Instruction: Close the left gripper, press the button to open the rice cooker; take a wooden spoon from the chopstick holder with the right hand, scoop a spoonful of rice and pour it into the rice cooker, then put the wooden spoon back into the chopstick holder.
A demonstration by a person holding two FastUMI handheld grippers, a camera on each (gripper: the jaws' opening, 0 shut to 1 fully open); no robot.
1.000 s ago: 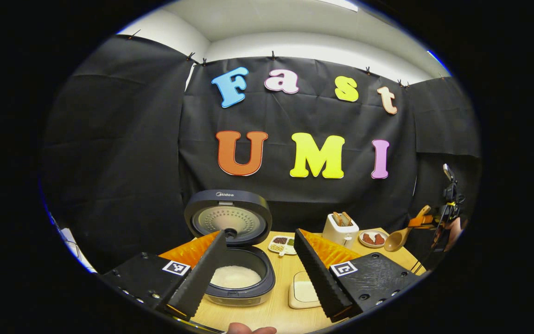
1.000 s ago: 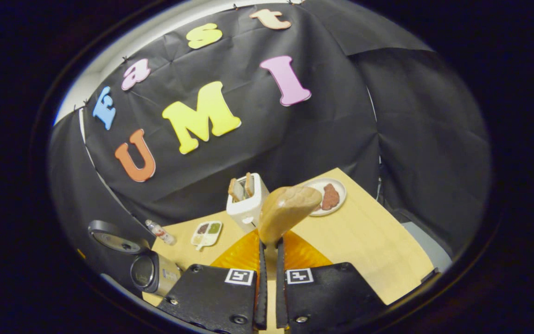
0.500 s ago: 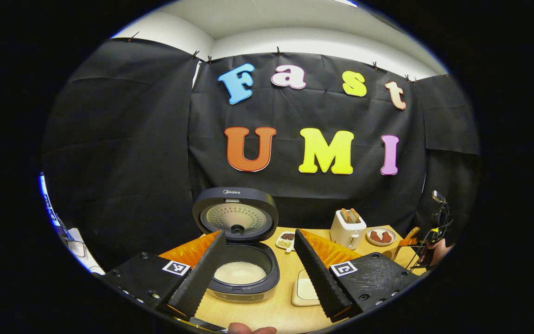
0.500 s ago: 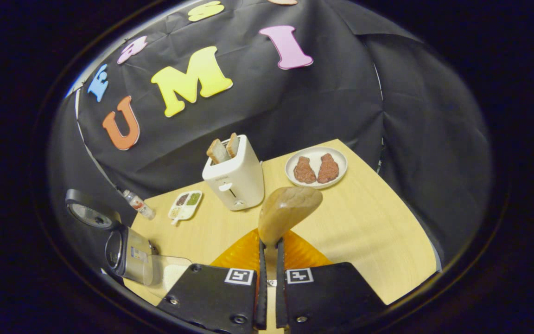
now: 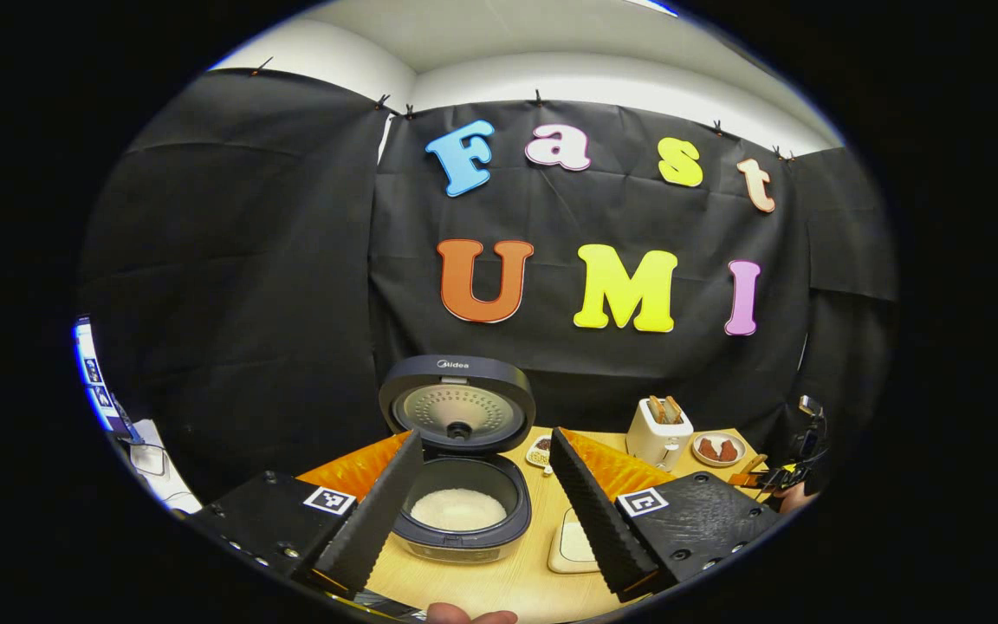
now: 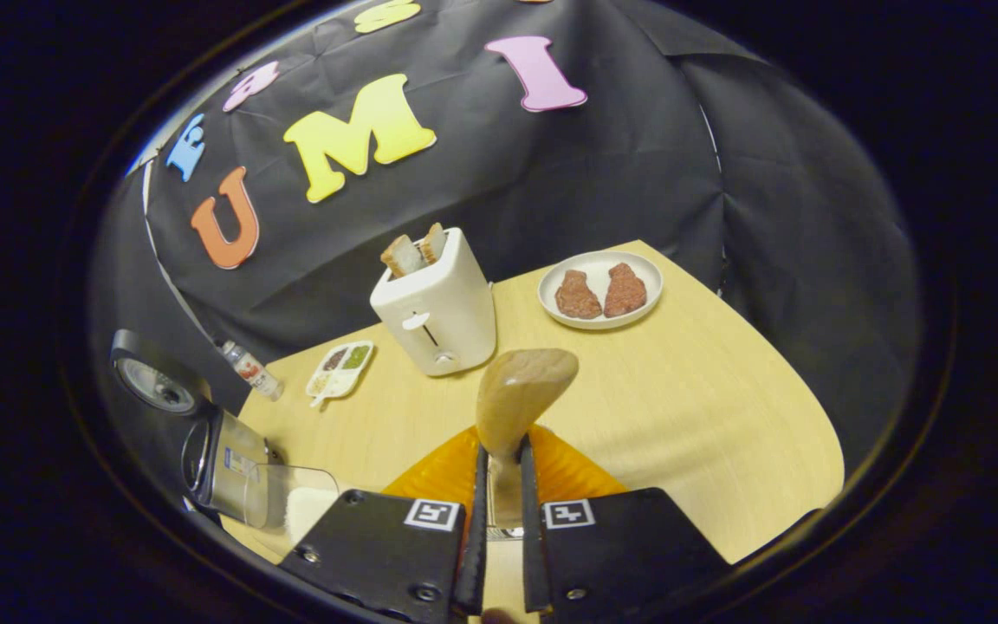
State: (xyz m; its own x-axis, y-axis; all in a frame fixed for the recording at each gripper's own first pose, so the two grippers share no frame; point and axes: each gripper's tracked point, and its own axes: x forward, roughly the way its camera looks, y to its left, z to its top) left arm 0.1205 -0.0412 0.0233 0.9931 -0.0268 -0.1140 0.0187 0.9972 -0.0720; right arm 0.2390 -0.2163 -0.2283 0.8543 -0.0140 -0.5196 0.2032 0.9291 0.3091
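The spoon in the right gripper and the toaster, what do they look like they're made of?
Spoon: wood, going by its tan, faintly streaked, smooth matte bowl. Toaster: probably plastic or painted metal; a plain off-white shell with a soft sheen leaves it open.

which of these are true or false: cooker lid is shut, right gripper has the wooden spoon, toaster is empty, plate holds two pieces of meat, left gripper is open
1. The rice cooker lid is shut. False: the lid stands open, and white rice shows in the pot.
2. The right gripper is shut on the wooden spoon. True.
3. The toaster is empty. False: bread slices stick out of its slots.
4. The plate holds two brown pieces of meat. True.
5. The left gripper is open. True: its fingers stand wide apart.
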